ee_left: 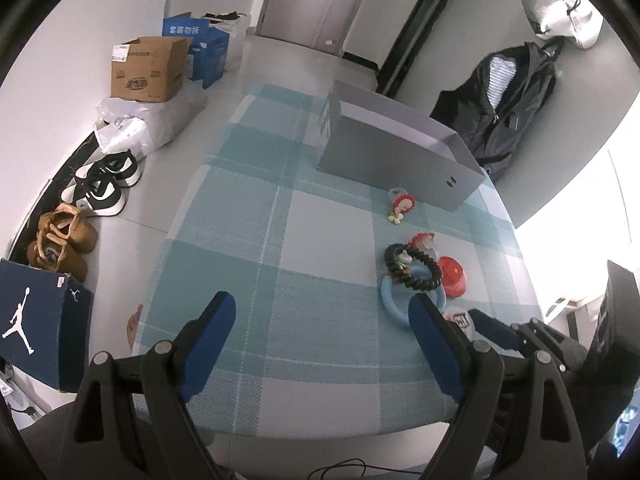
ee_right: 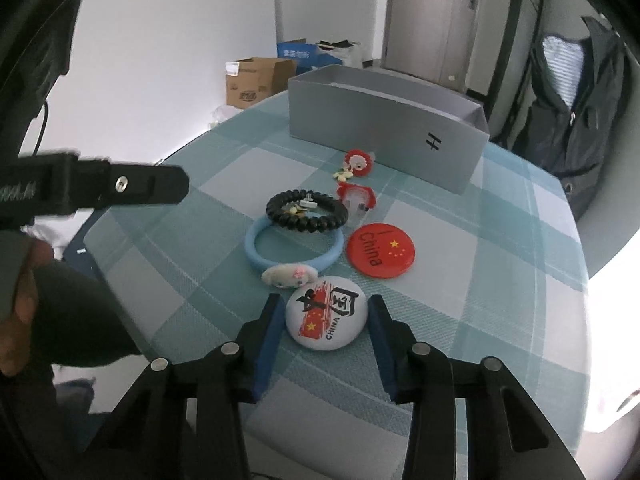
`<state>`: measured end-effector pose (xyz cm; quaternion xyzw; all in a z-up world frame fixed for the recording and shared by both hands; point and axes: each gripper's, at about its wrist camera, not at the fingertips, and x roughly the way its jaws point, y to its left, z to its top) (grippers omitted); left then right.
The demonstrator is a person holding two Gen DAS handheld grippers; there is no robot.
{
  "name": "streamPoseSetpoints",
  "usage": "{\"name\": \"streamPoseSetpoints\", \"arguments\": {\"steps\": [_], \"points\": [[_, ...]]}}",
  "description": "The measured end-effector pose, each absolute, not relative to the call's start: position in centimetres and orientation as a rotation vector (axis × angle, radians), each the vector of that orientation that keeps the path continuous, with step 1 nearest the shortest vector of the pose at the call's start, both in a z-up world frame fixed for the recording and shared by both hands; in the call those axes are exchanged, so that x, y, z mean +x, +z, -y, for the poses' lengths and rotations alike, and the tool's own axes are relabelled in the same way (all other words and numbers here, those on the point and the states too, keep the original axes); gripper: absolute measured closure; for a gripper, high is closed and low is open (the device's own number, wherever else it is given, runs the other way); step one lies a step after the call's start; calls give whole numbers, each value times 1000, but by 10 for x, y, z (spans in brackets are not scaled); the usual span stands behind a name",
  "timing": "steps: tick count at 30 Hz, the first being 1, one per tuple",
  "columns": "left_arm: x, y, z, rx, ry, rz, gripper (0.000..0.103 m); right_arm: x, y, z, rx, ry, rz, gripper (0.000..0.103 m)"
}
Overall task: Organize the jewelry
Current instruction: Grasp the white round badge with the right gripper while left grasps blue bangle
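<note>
In the right wrist view my right gripper (ee_right: 325, 300) has its blue pads against both sides of a white round "China" badge (ee_right: 327, 312) lying on the checked tablecloth (ee_right: 460, 280). Just beyond lie a white plush charm (ee_right: 290, 274), a blue bangle (ee_right: 256, 246), a black bead bracelet (ee_right: 306, 212), a red flag badge (ee_right: 380, 250) and two red flower clips (ee_right: 360, 162). An open grey box (ee_right: 384, 128) stands at the back. My left gripper (ee_left: 322, 304) is open over bare cloth, left of the bangle (ee_left: 390, 296), with nothing between its fingers.
Left of the table, the floor holds shoes (ee_left: 100, 188), a blue shoebox (ee_left: 36, 320), cardboard boxes (ee_left: 148, 68) and plastic bags. A dark jacket (ee_left: 508, 108) hangs behind the box. The near table edge (ee_left: 300, 432) is close under both grippers.
</note>
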<state>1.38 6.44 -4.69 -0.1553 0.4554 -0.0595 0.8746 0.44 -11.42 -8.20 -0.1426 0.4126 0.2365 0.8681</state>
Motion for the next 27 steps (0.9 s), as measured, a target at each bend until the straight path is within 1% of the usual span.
{"name": "streamPoseSetpoints", "arguments": {"steps": [5,10,17,24,27], "points": [[16,-52,-67,-364,-124,-968,18,7,-79,123,-256,493,-875,62],[18,-56,-62,-368,-147,-991,18,11,-67,151,-147,474,-885,62],[24,-63,-23,-289,-246,-1069,18,22,-62,191,-36,425,-885,62],[31,-60,0,-270,-237,-1070,18,25,-58,214,16,394,-879,62],[30,-61,9,-212,-234,-1067,18,25,-58,216,14,394,-879,62]]}}
